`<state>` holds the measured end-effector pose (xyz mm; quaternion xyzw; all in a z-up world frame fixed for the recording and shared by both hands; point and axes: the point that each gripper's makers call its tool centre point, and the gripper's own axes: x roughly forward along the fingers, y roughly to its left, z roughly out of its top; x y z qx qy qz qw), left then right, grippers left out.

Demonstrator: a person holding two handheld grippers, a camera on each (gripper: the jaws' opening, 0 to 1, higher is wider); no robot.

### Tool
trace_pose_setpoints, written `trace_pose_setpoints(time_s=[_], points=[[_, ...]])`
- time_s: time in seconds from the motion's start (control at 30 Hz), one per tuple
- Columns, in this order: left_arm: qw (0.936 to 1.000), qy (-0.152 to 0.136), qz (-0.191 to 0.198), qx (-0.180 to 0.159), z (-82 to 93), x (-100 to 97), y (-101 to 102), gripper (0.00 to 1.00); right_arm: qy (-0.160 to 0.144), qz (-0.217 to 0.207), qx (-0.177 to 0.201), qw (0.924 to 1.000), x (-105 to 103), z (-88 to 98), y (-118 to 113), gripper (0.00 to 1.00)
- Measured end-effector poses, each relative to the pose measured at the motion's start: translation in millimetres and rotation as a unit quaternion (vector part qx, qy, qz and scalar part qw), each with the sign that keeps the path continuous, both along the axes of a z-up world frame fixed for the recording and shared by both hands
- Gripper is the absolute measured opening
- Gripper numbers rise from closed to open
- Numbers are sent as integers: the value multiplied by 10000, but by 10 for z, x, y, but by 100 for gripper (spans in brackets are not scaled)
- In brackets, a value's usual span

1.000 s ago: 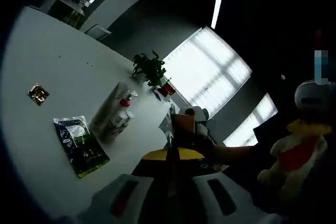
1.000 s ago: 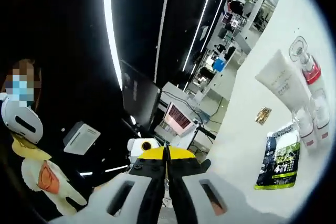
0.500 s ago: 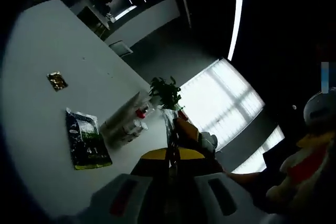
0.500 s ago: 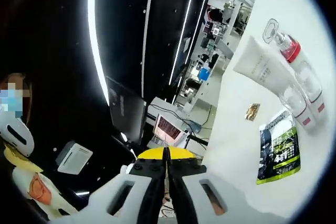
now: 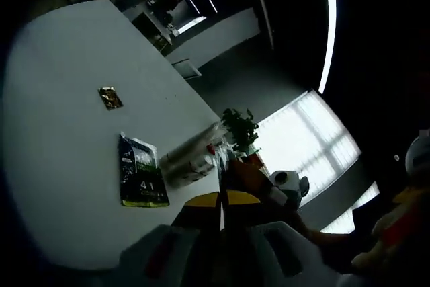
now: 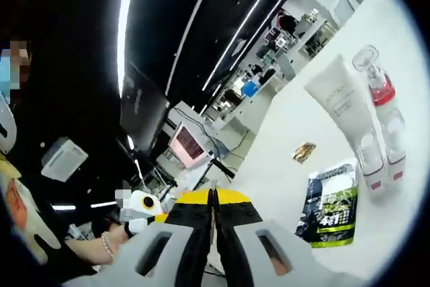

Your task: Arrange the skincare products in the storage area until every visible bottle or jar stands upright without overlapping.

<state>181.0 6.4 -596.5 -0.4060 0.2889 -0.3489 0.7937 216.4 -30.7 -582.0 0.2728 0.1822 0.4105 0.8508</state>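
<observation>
The skincare products lie in a cluster on the white table. A white tube lies flat, with a red-collared bottle and small clear bottles lying beside it. In the right gripper view I see the same white tube, the red-collared bottle and two small bottles on their sides. My left gripper is shut on nothing, held short of the cluster. Off the table's edge, my right gripper is also shut on nothing.
A dark green sachet lies flat next to the bottles, with a small gold packet further out. A potted plant stands behind the cluster. A plush toy sits to the right. A hand with a bead bracelet holds the other gripper.
Both views have swung with the hands, so the products sit elsewhere in each picture. The products themselves lie as before. Both grippers have stayed shut.
</observation>
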Motion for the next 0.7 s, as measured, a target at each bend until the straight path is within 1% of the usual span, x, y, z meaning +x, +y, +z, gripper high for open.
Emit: trace_pose_setpoints(time_s=[0.03, 0.07, 0.1, 0.13, 0.17, 0.2, 0.23, 0.3, 0.37, 0.4, 0.43, 0.47, 0.5, 0.57, 0.63, 0.7], points=[[10000, 52, 18, 19, -28, 7, 11, 0, -39, 9, -204, 9998, 12, -38, 10, 2], [10000, 58, 25, 32, -37, 10, 17, 0, -258, 52, -370, 9990, 39, -40, 37, 2], [9999, 81, 45, 75, -60, 16, 34, 0, -308, 62, -476, 9984, 46, -56, 54, 2], [9999, 123, 51, 106, -82, 25, 50, 0, -492, 126, -690, 9963, 48, -80, 89, 2], [9997, 164, 64, 160, -110, 32, 78, 0, -621, 137, -801, 9948, 54, -82, 108, 2], [9997, 170, 72, 188, -125, 42, 100, 0, -887, 211, -1117, 9896, 55, -113, 137, 2], [9994, 228, 67, 268, -172, 52, 139, 0, -856, 247, -1282, 9877, 71, -168, 153, 2], [9985, 316, 84, 445, -271, 84, 223, 0, -948, 351, -1618, 9816, 97, -258, 201, 2], [9977, 402, 93, 537, -334, 101, 260, 0, -877, 399, -2018, 9747, 108, -387, 231, 2], [9969, 459, 109, 626, -394, 123, 295, 0, -841, 422, -2169, 9717, 115, -446, 267, 2], [9964, 488, 120, 680, -433, 140, 318, 0, -830, 439, -2258, 9696, 122, -481, 288, 2], [9958, 554, 133, 722, -492, 166, 354, 0, -809, 418, -2244, 9702, 141, -494, 328, 2], [9954, 591, 137, 746, -530, 184, 375, 0, -779, 424, -2297, 9692, 158, -527, 347, 2], [9944, 634, 138, 836, -612, 225, 414, 0, -715, 453, -2478, 9651, 203, -636, 382, 2], [9924, 681, 111, 1016, -713, 262, 455, 0, -609, 497, -2595, 9625, 239, -723, 431, 1], [9914, 719, 115, 1088, -781, 296, 477, 0, -567, 521, -2688, 9601, 263, -784, 468, 1]])
